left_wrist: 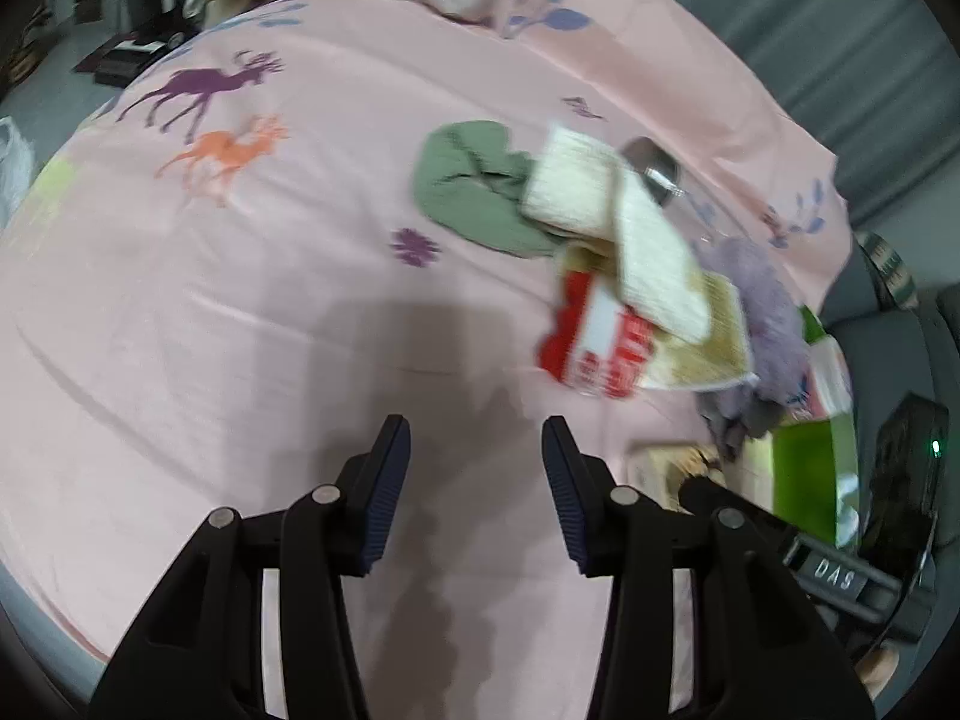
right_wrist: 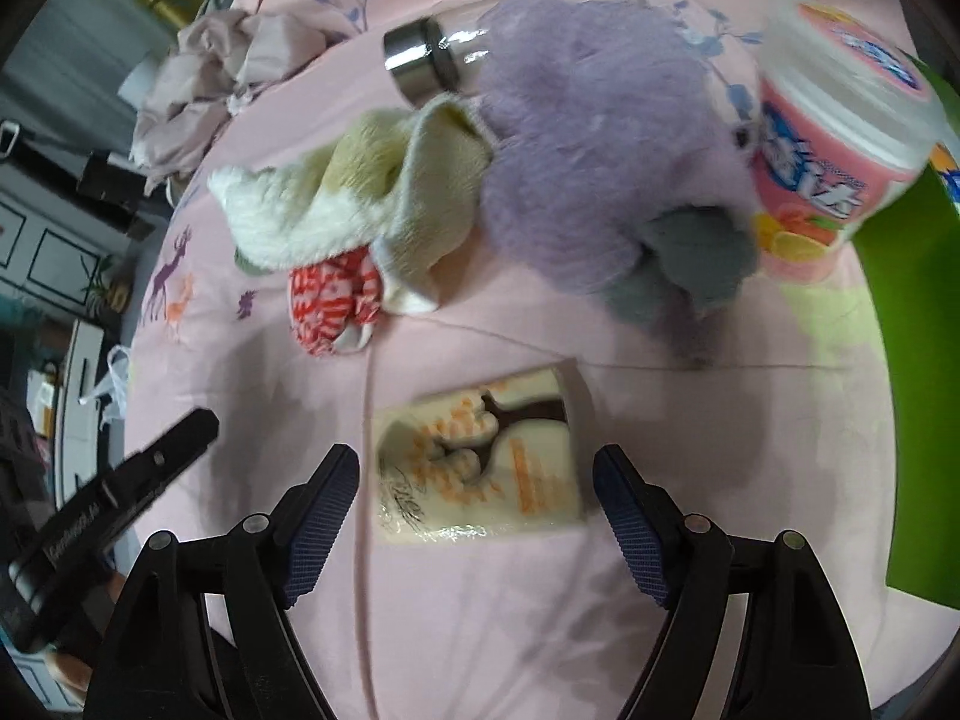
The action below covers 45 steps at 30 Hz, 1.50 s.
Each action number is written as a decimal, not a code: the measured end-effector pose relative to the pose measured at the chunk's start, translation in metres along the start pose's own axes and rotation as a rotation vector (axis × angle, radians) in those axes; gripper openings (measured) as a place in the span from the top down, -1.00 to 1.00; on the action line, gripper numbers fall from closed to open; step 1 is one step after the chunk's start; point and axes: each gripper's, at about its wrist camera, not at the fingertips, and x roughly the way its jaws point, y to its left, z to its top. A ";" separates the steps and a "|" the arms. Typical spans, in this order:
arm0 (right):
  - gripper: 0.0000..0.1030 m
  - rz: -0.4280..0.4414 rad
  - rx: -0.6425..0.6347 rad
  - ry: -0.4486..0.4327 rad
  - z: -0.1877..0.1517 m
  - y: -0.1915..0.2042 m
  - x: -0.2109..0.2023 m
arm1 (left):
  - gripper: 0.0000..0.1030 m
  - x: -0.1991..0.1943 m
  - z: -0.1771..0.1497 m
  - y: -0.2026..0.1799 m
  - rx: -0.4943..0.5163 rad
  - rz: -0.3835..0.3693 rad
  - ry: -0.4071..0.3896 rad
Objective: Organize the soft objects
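Left tongs (left_wrist: 476, 480): black angular arms, round silver pins at the joints, and dark blue ribbed pads (left_wrist: 387, 492) on the inner faces. Right tongs (right_wrist: 477, 519) show the same build, black with silver pins and blue ribbed pads (right_wrist: 321, 519). The right tool's black body carries white letters "DAS".

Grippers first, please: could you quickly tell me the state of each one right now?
Left gripper: open, holding nothing, above the pink sheet.
Right gripper: open, holding nothing, with the flat packet between its fingers.
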 end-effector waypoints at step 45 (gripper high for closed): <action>0.09 0.263 -0.094 -0.360 -0.011 -0.001 -0.072 | 0.31 -0.020 -0.045 -0.100 0.265 -0.224 -0.236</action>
